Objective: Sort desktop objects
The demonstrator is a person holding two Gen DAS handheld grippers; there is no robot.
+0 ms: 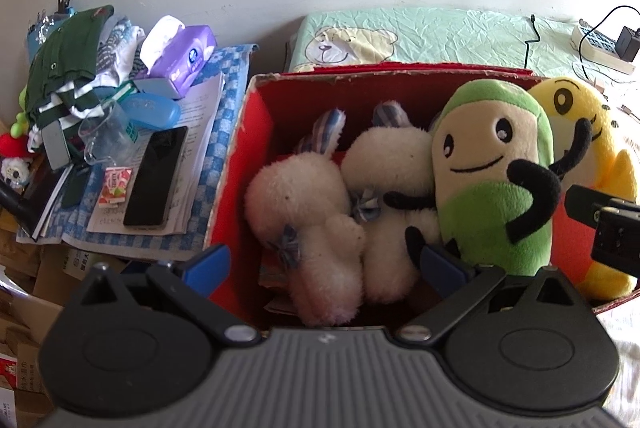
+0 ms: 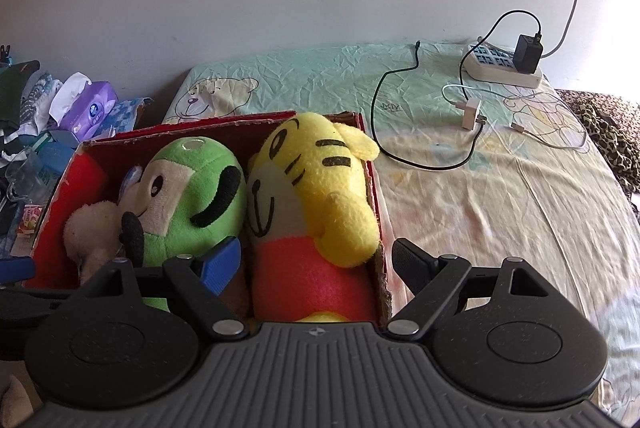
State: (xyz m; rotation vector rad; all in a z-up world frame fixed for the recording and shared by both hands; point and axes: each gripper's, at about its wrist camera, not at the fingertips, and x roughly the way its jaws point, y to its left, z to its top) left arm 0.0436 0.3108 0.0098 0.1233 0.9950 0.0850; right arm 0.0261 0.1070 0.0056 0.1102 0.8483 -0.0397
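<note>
Clutter left of the red box (image 1: 240,163): tissue pack (image 1: 188,57), phone (image 1: 156,175), folded clothes (image 1: 68,67), papers; labels too small to read. Power strip (image 2: 504,67) and cables lie on the sheet, well apart. Box holds two white rabbits (image 1: 304,195), a green plush (image 1: 492,171) and a yellow tiger (image 2: 316,183), packed touching. Left gripper (image 1: 324,264) spread wide, empty, over the rabbits. Right gripper (image 2: 316,264) spread, straddling the tiger and box wall.
</note>
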